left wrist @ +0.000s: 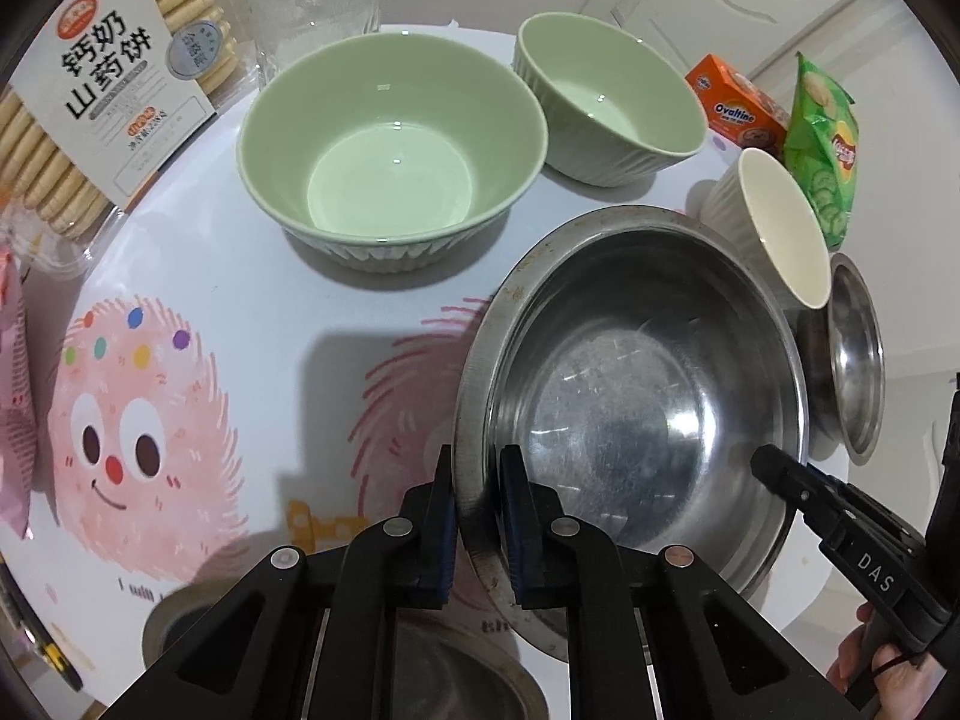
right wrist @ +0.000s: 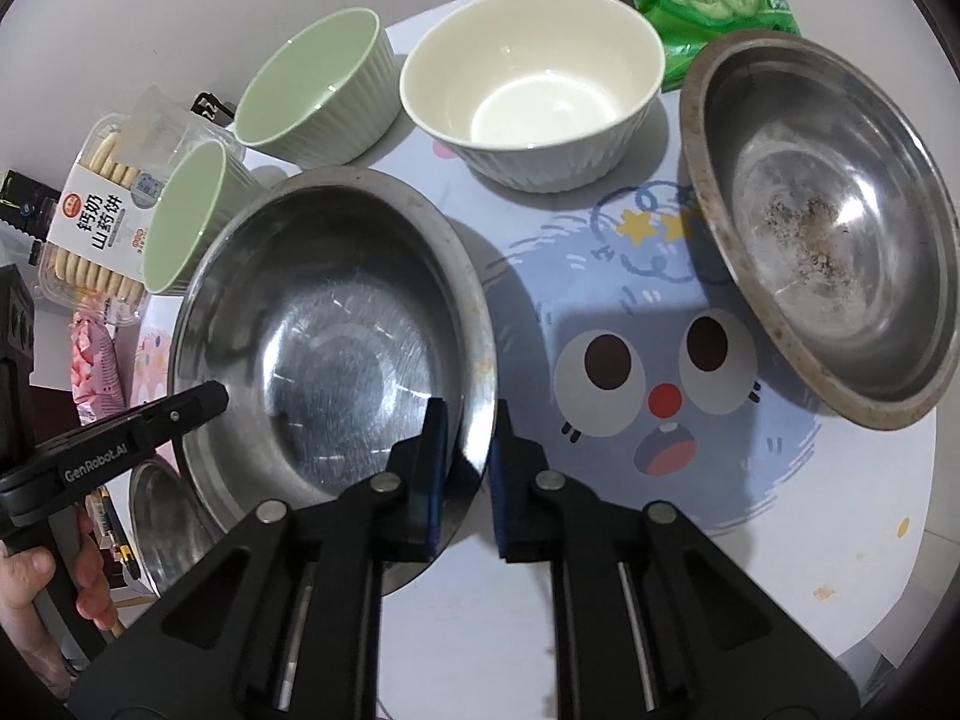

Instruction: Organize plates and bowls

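Left gripper [left wrist: 477, 516] and right gripper [right wrist: 468, 468] clamp steel bowl [left wrist: 630, 396] rim.

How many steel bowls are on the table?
3: the gripped steel bowl in the middle, the dirty steel bowl to its right, a partly hidden steel bowl near the person; more may be hidden.

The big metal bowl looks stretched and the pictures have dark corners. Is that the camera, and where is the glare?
Yes, fisheye lenses: in both wrist views the edges bend and corners go black. Left wrist view: bright glints on the big metal bowl, and its shadow darkens the printed table cover. Right wrist view: streaky reflections inside that bowl; everything is fairly sharp.
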Available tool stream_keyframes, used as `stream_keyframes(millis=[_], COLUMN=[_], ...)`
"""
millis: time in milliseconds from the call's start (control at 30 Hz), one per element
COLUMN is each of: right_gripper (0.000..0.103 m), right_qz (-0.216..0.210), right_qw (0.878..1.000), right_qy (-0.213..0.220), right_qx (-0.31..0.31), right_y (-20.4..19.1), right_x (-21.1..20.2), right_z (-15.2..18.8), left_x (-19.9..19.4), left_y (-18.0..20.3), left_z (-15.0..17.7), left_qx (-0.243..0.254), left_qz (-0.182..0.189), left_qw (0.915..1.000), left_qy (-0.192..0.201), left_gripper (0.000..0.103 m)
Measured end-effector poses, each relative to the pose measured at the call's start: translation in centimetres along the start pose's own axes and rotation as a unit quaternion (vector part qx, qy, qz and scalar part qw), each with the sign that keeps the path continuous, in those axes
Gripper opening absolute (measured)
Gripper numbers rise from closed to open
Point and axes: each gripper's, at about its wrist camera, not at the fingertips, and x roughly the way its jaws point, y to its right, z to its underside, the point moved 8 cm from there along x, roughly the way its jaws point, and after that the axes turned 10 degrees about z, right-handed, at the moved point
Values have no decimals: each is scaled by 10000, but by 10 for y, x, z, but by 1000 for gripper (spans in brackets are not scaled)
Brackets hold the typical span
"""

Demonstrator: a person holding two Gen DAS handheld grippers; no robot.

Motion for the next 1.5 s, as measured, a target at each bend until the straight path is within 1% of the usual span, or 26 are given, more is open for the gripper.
stream_keyframes(millis=[300,467,600,833,1000,1200,1500], right_gripper=[14,14,14,14,14,15,16], right_qz=[-57,-117,-168,-314,-425,-421,-346], right_qw=[9997,9991,9983,9962,9942,9899,9824], right_qy=[177,236,276,268,151,-57,-371], right_qx=[-156,-332,-476,-762,-975,-1351,-1796], right_y=[-9,-25,-39,-69,-92,-116,-138], right_x=[-34,-48,-55,-64,-62,-50,-30], right_z=[9,19,29,49,66,89,114], left_x=[-47,-65,-78,-103,-111,-112,-101], left_y=[6,3,-6,-35,-57,-90,-118], left_z=[21,36,48,77,98,125,146], left_qx=[13,-75,-158,-376,-523,-831,-1103], left_qz=[-61,-114,-143,-239,-291,-382,-574], left_qw=[9995,9989,9983,9965,9956,9937,9913], left_qy=[317,445,551,709,723,643,437], left_gripper=[12,12,12,13,13,14,15])
